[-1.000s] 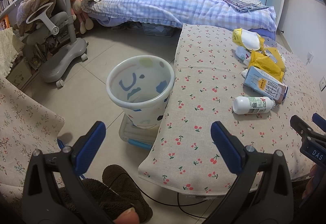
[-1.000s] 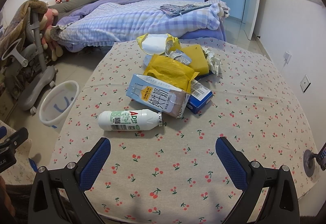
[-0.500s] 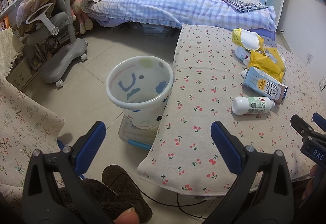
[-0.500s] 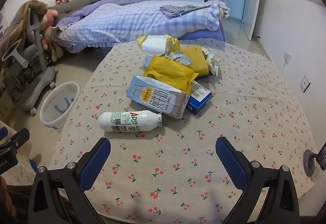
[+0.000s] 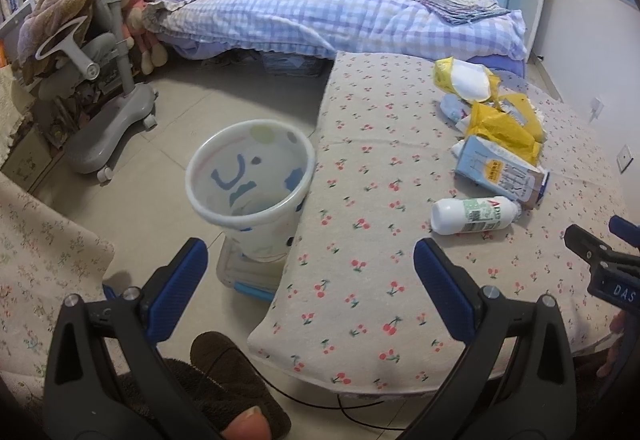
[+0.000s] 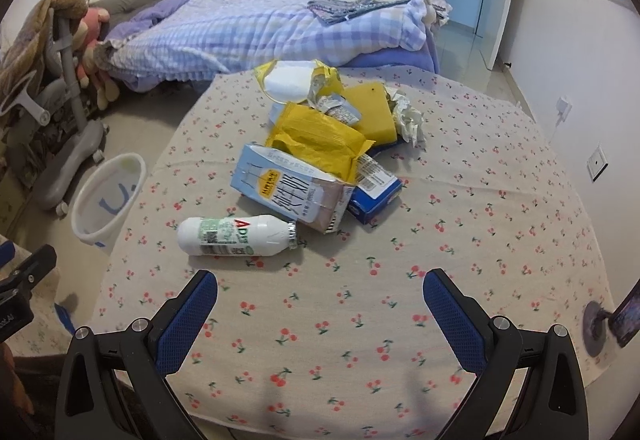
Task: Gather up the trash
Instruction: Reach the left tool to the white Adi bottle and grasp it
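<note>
White bottle [image 6: 236, 236] lies on its side beside a flattened milk carton [image 6: 288, 191] and yellow wrappers [image 6: 316, 137]

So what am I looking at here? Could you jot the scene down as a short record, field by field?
setting: bedroom, bed behind a table with a cherry-print cloth
trash on table: white bottle lying on its side; light blue carton; yellow wrapper; blue box; crumpled tissue
bin: white wastebasket on the floor beside the table
left gripper: open, holding nothing
right gripper: open, holding nothing, above the table near the bottle
progress: nothing visible in the wastebasket
</note>
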The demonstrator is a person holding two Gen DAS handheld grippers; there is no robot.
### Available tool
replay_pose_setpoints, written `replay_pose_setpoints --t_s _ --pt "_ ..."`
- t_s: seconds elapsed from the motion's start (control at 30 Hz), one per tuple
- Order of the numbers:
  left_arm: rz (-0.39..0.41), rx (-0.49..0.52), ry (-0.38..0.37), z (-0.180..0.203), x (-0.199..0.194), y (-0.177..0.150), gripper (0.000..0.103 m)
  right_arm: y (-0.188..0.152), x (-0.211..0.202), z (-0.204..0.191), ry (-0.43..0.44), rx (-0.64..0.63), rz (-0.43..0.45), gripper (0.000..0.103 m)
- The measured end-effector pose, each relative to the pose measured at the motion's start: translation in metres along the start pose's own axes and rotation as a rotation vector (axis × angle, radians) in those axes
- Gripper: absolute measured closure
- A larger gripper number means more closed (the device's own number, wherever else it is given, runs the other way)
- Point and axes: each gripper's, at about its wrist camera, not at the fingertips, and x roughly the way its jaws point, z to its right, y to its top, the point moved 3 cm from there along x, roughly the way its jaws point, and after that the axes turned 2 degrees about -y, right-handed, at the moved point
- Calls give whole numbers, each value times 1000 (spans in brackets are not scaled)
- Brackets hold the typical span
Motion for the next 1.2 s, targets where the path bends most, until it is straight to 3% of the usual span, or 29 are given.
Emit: replay_pose_setpoints --t_s 0.13,0.2,0.3,0.47,0.57,0.63,0.8,0.97,1.13,1.2 --pt "7 101 -66 23 4 14 1 16 9 20 34 27 -74 0" --pt "-62 152 -146 38 12 22 1 26 17 34 58 49 -119 0" --pt "-161 236 -253 63 30 33 1 38 27 52 26 38 -144 0" --pt "-278 320 -300 99 63 34 1 43 52 78 51 12 -224 0" --pt "-297 387 -304 119 80 35 1 34 74 99 41 52 -286 0" --pt "-320 426 -346 135 89 35 3 31 85 112 54 96 -342 0" --pt "-366 534 -410 167 110 28 4 41 90 134 62 150 -331 0" --pt "-417 590 -411 181 125 14 27 45 97 148 63 199 -353 0" --pt "-431 563 -433 179 122 12 40 45 100 149 58 200 -356 0" --pt "-438 550 -457 176 117 10 54 44 98 146 63 196 -356 0"
